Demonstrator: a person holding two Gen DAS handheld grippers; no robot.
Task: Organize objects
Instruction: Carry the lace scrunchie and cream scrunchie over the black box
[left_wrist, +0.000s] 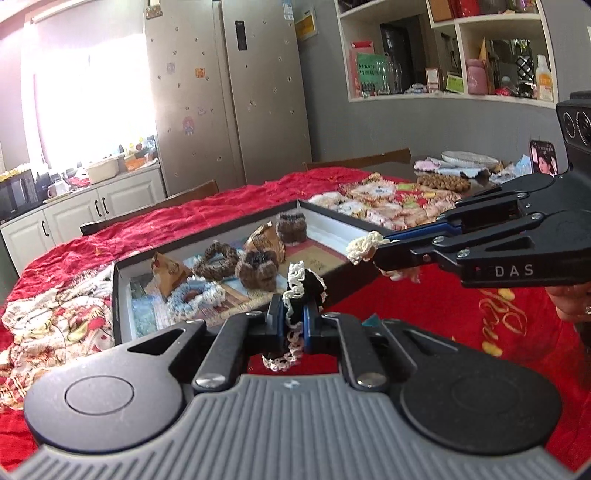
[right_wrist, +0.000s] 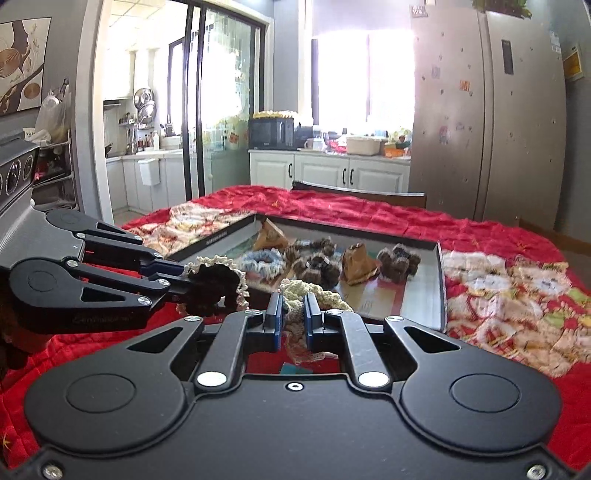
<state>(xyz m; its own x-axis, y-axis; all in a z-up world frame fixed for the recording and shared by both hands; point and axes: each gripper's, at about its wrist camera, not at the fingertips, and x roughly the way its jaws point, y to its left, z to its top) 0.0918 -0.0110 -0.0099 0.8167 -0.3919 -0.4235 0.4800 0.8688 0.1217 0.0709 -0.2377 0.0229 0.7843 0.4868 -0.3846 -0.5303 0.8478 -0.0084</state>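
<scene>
A red quilted cloth (right_wrist: 369, 214) covers the table, and on it lies a shallow open box (right_wrist: 439, 291) with dark walls, its long axis running across the right wrist view from the far left corner to the near right one. Inside the box sit several crocheted pieces: a pale blue scrunchie (right_wrist: 261, 260), brown fuzzy scrunchies (right_wrist: 399, 260), and two tan pyramid-shaped packets (right_wrist: 357, 264). Both grippers hang just short of the box's near wall, so the box lies forward of each and slightly below. The left gripper (left_wrist: 293, 317) is clamped on a black scrunchie with cream lace trim (left_wrist: 301, 286), which stands up between its blue pads and trails a loop beneath them. The right gripper (right_wrist: 293, 317) is clamped on a cream crocheted scrunchie (right_wrist: 314, 291), bunched above and below its fingers. In the left wrist view the right gripper reaches in from the right edge with its tip already at the box's near right rim, so it looks the nearer of the two to a free patch of floor; the left one faces the crowded middle. My judgement is that each load goes forward over the near wall, then is let go.
</scene>
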